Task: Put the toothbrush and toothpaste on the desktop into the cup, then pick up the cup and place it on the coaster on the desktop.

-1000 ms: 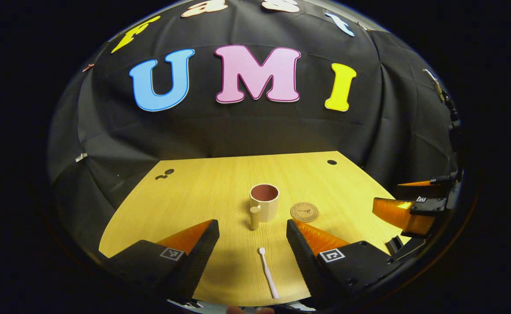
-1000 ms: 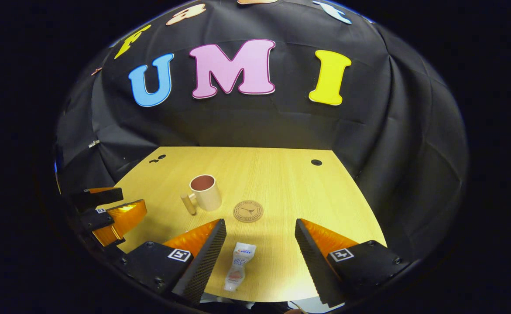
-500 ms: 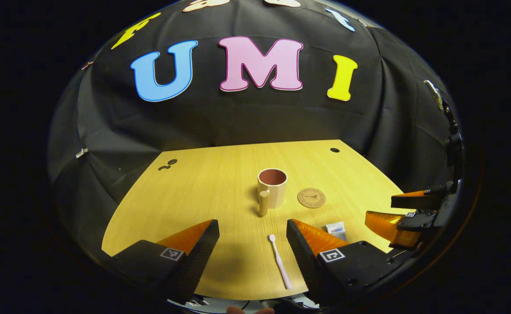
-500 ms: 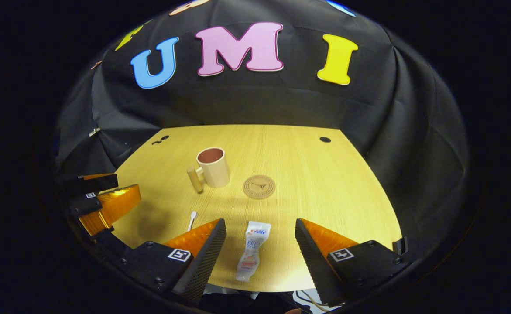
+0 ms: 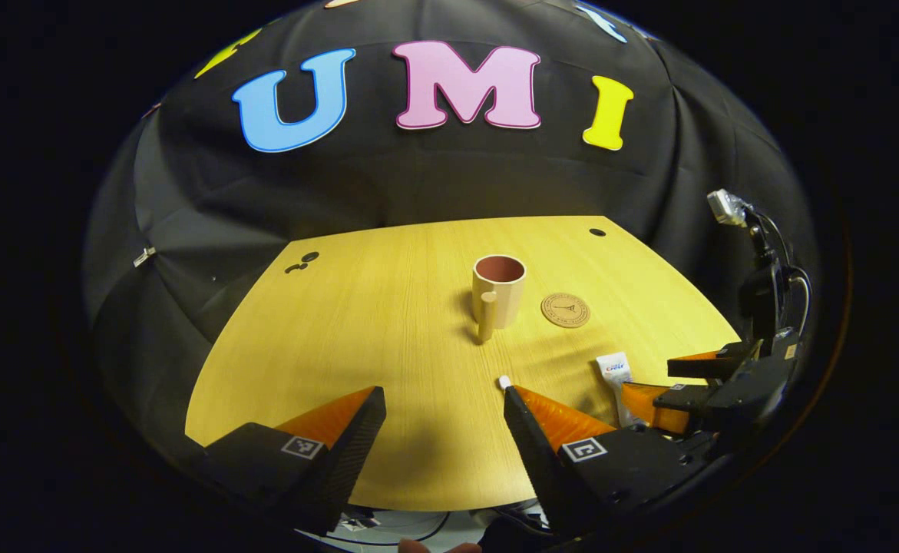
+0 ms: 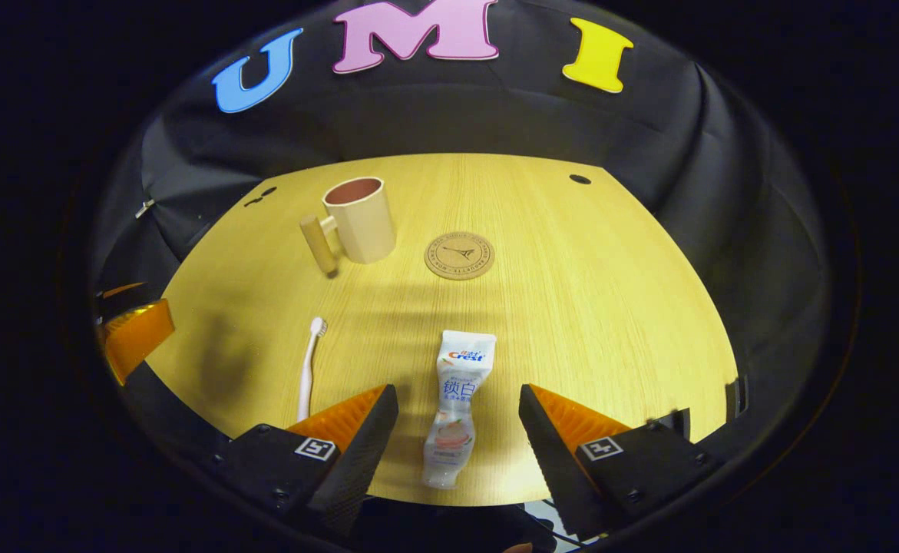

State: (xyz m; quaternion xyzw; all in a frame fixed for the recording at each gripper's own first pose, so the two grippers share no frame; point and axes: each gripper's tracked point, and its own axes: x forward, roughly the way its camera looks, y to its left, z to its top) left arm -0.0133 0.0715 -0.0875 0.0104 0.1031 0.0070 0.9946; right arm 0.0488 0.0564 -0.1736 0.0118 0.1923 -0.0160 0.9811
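Toothpaste tube [image 6: 455, 399] lies flat on the wooden worktop [image 6: 587, 307], between the spread fingers of my right claw [image 6: 457, 430] — released, touching nothing. Toothbrush [image 6: 308, 367] lies just to its left, beside my left finger. My left claw [image 5: 441, 430] gapes too, holding nothing. Cup [image 6: 359, 219] stands upright farther back, wooden handle turned left, with the round coaster [image 6: 460, 255] near its right — apart.

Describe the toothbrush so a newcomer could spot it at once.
On the wooden desktop, look nearer than the handled cup, left of the toothpaste tube. The toothbrush lies flat there, the only thin pale stick, bristle head toward the cup.
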